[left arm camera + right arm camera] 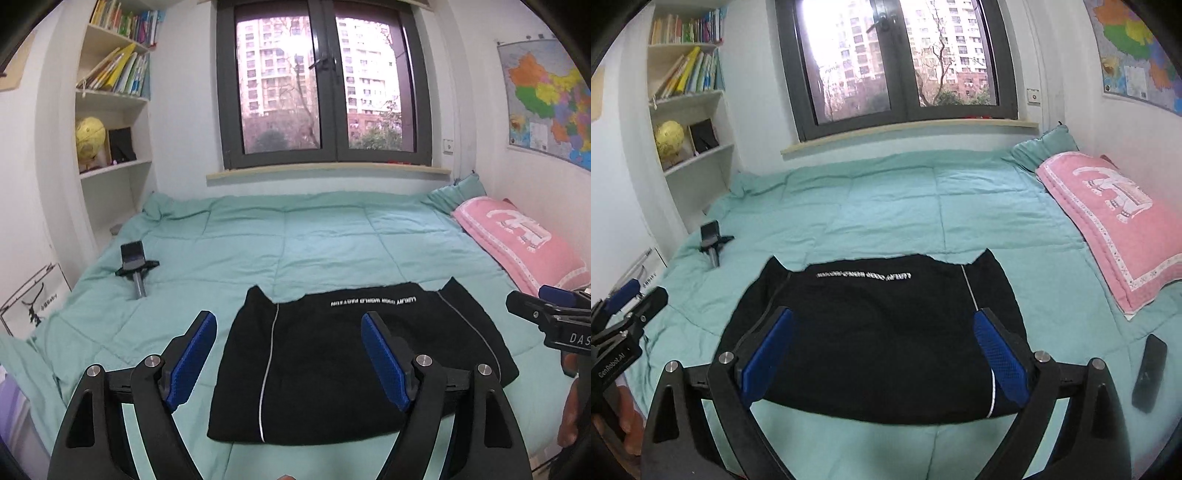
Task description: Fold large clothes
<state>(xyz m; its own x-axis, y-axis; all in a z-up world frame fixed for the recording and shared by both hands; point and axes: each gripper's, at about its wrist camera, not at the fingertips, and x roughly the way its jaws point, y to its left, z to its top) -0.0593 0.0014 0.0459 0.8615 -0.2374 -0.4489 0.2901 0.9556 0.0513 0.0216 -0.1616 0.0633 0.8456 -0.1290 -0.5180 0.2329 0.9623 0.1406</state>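
Both claws released & empty: left claw (288,336), right claw (882,330) hover above folded black garment (871,332) on bed (886,206); I judge fold done.

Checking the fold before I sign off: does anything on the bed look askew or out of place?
The black garment lies folded flat, edges fairly even. Two strays on the quilt: a phone holder near the shelves, and a dark remote-like bar below the pink pillow.
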